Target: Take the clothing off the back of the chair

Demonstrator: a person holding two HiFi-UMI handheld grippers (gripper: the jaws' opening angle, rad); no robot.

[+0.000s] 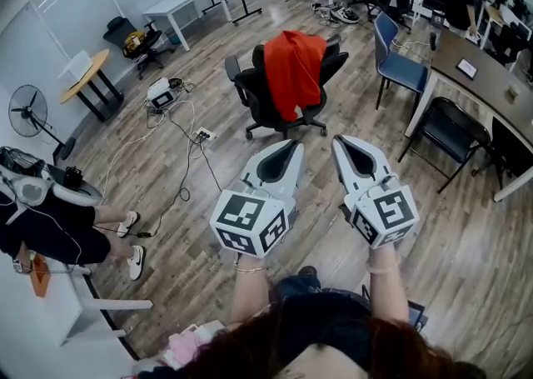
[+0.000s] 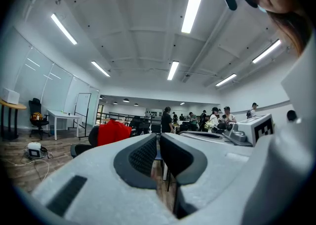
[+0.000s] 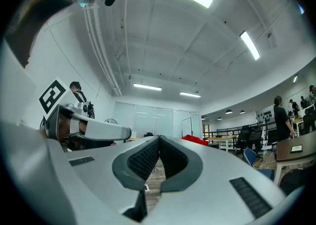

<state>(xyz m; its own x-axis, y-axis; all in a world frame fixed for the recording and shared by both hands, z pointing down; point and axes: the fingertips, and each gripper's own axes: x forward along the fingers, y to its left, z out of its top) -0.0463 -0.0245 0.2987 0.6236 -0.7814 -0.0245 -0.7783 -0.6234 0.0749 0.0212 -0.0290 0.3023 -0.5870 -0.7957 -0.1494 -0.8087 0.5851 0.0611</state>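
A red garment (image 1: 294,72) hangs over the back of a black office chair (image 1: 258,96) in the middle of the wood floor, well ahead of both grippers. In the left gripper view the red garment (image 2: 113,133) shows at the left, far off. Its top edge (image 3: 196,140) peeks over the jaw in the right gripper view. My left gripper (image 1: 296,146) is held level, shut and empty. My right gripper (image 1: 338,142) is beside it, also shut and empty. Both are a good way short of the chair.
A blue chair (image 1: 398,65) and a black chair (image 1: 450,132) stand at the right by a long desk (image 1: 483,77). Cables and a power strip (image 1: 202,135) lie on the floor left of the office chair. A seated person's legs (image 1: 125,240) are at the left. A fan (image 1: 28,112) stands at the far left.
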